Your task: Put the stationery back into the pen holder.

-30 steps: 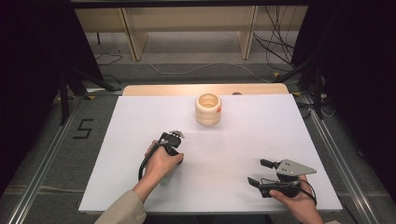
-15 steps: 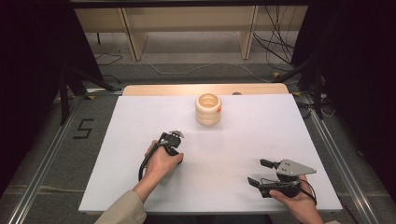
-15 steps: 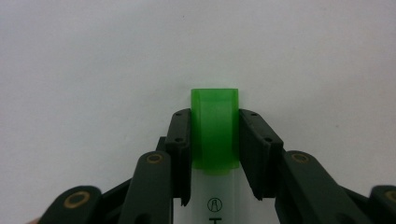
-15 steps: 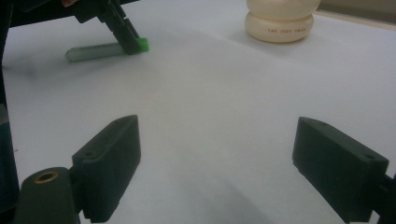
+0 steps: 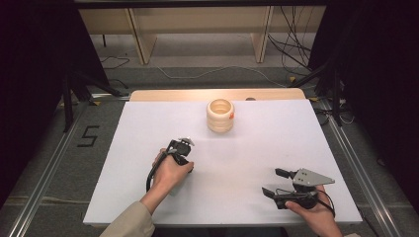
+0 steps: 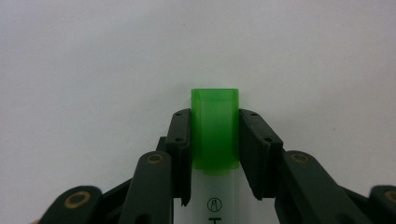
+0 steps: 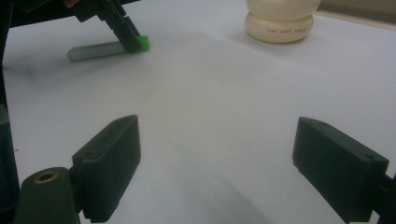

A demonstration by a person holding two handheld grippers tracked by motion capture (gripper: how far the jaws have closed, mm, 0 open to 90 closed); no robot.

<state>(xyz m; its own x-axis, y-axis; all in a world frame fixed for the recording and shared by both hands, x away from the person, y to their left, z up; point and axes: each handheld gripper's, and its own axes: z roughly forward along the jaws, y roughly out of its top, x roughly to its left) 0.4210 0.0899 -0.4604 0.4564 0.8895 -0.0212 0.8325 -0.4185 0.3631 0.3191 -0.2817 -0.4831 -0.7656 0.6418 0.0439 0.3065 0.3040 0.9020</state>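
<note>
Jaws of our left gripper (image 6: 215,140) clamp the green cap of a highlighter (image 6: 215,128), which lies flat on the white table (image 5: 123,148), left of middle and nearer the front edge. Our right gripper (image 5: 276,183) rests near the front right corner, jaws wide apart, holding nothing. A cream holder (image 5: 220,115) stands by the far edge.

Looking like a lab recording bay: white table (image 5: 148,128) sitting on grey carpet (image 5: 54,163) between metal floor rails (image 5: 47,168), black curtains (image 5: 29,64) hanging both sides, cables (image 5: 296,49) trailing behind, taped "5" (image 5: 88,136).
</note>
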